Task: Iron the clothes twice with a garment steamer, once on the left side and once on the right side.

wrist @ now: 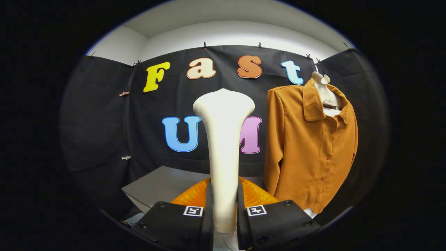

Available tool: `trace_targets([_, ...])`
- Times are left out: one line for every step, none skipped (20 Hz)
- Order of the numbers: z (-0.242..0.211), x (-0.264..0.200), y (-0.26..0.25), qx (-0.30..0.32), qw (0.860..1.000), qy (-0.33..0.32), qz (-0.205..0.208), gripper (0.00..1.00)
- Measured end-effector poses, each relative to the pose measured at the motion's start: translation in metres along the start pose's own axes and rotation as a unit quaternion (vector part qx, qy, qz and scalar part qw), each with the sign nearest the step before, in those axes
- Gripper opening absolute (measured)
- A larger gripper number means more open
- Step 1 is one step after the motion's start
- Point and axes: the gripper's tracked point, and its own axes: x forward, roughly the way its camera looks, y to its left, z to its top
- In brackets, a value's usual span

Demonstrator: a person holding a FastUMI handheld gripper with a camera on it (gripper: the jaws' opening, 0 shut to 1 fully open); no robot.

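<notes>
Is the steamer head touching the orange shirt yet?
No. The tool is shut on the white steamer, whose head stands upright and apart from the orange shirt hanging beside it.

tool (224,209) clamping steamer (223,139), shirt (310,146) beside

steamer (223,139): cream, upright, handle clamped between the gripper (224,212) fingers, flared head on top
shirt (310,146): orange-brown, buttoned, hanging on a white hanger (322,81), right of the steamer, apart
</notes>
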Motion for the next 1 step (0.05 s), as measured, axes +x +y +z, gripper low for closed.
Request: trace_targets([-0.0007, 0.0005, -0.0005, 0.001, 1.000, 0.000, -0.001, 0.31])
